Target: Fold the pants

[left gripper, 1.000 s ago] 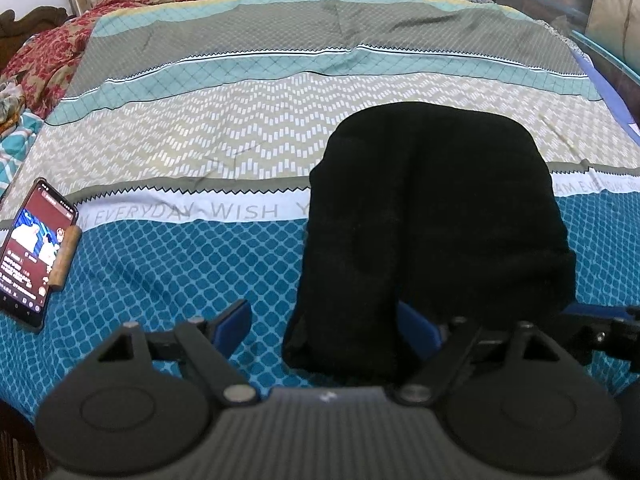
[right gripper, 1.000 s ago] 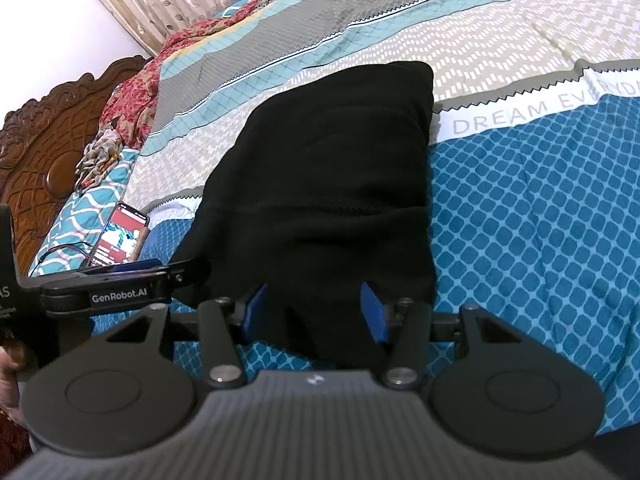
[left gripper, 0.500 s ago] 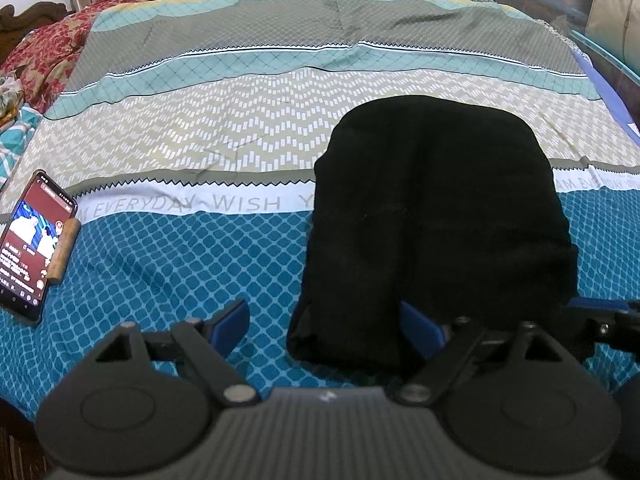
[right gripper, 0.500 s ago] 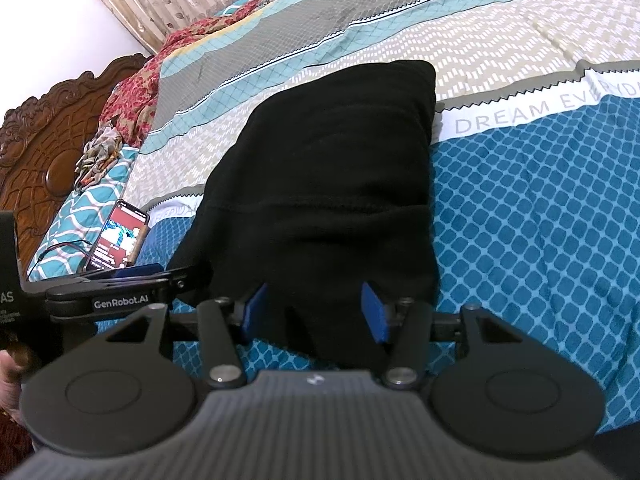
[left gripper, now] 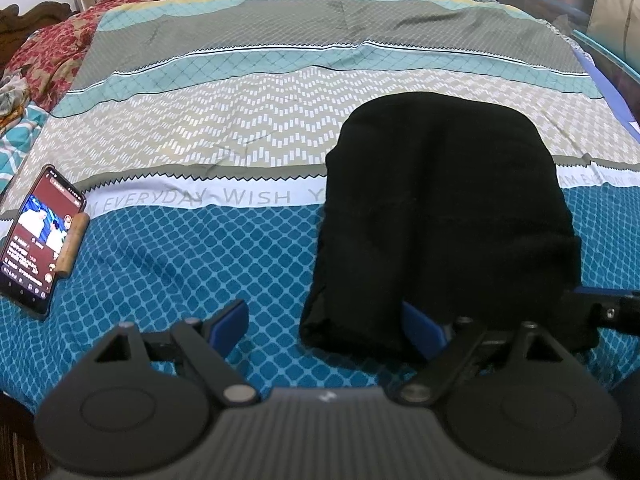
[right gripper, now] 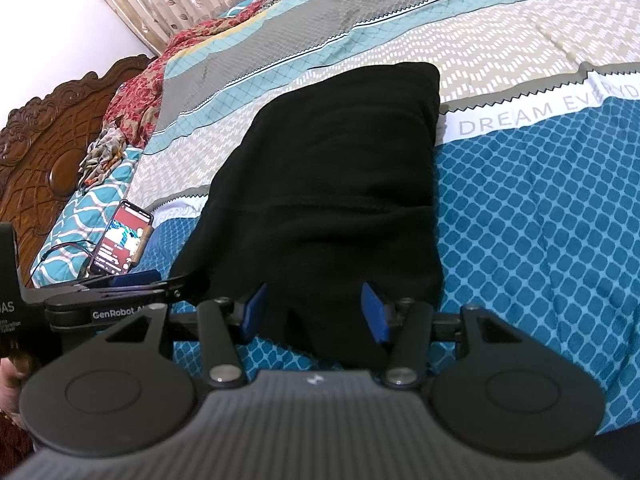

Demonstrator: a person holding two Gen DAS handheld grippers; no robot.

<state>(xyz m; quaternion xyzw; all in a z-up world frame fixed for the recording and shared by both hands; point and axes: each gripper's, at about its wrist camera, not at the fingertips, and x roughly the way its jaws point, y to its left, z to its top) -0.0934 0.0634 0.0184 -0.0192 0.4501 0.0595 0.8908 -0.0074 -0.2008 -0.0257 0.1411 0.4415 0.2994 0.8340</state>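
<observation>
The black pants (left gripper: 440,216) lie folded into a compact stack on the patterned bedsheet (left gripper: 200,264); they also show in the right wrist view (right gripper: 332,200). My left gripper (left gripper: 326,326) is open and empty, low over the sheet at the stack's near left corner. My right gripper (right gripper: 316,310) is open and empty at the stack's near edge, its blue pads (right gripper: 374,312) on either side of the cloth's front fold. The left gripper also shows in the right wrist view (right gripper: 132,284), and a part of the right gripper shows at the left view's right edge (left gripper: 608,308).
A lit phone (left gripper: 38,240) lies on the sheet at the left, also in the right wrist view (right gripper: 120,244). A carved wooden headboard (right gripper: 36,152) and crumpled red cloth (right gripper: 136,96) are at the left. Curtains (right gripper: 180,0) hang at the far end.
Both grippers have stayed open near the stack's front edge. The left wrist view has drifted slightly; the pants have not moved.
</observation>
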